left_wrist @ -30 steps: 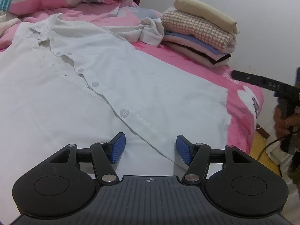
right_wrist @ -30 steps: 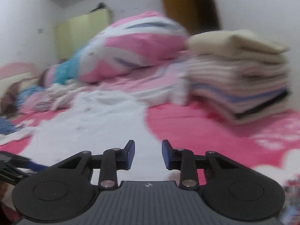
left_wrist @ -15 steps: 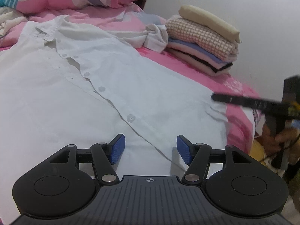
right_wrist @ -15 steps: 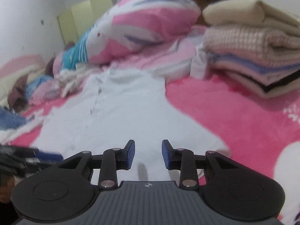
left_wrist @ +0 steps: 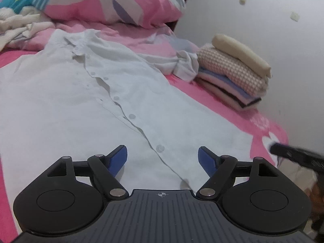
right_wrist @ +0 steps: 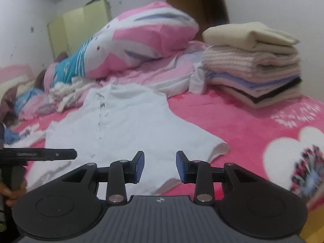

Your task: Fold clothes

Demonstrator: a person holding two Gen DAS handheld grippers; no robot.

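We are seeing the white shirt lying flat on the pink bed, just beyond both tongs. Left tongs are opening above its hem, gripping nothing. Right tongs are hovering apart, empty. Folded stack is sitting beyond, rightward.

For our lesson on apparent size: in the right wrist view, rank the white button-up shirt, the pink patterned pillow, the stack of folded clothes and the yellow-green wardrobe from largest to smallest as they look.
1. White button-up shirt, nearest the camera.
2. Pink patterned pillow and stack of folded clothes: too alike to rank.
3. Yellow-green wardrobe, farthest, so nearness makes its true size unsure.
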